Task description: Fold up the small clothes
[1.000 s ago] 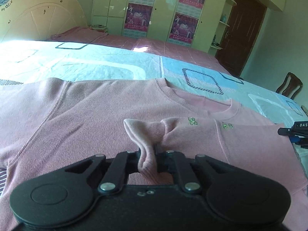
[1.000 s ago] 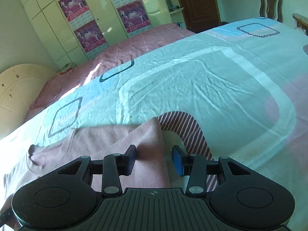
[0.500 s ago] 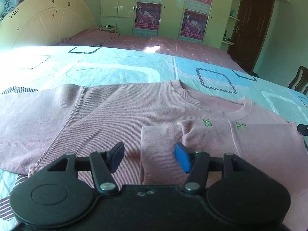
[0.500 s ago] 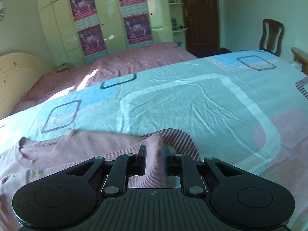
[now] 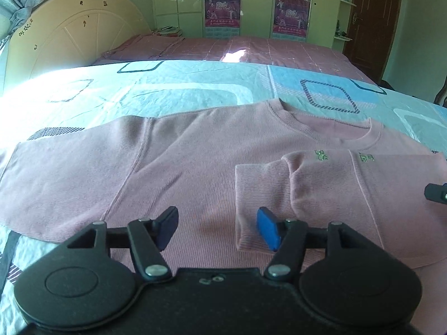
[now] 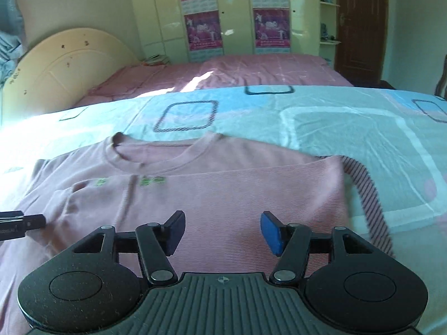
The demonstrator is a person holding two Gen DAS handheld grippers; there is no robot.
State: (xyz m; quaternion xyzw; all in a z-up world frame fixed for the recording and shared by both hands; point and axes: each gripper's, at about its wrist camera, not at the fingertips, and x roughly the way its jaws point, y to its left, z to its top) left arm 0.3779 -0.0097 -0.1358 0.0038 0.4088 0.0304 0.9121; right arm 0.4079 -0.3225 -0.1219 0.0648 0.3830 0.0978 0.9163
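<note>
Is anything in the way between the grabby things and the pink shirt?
No, nothing visible is. The left gripper and right gripper are both open just above the pink shirt, with only shirt fabric between and ahead of the fingers. One sleeve already lies folded across its front.

Beyond the flat pink ribbed long-sleeved top point(image 5: 195, 167), the bed's pale blue patterned sheet point(image 5: 167, 89) lies open for passage. The cream arched wooden headboard point(image 5: 78, 36) bounds the left; the other gripper's black tip point(image 5: 435, 192) intrudes at right.
</note>
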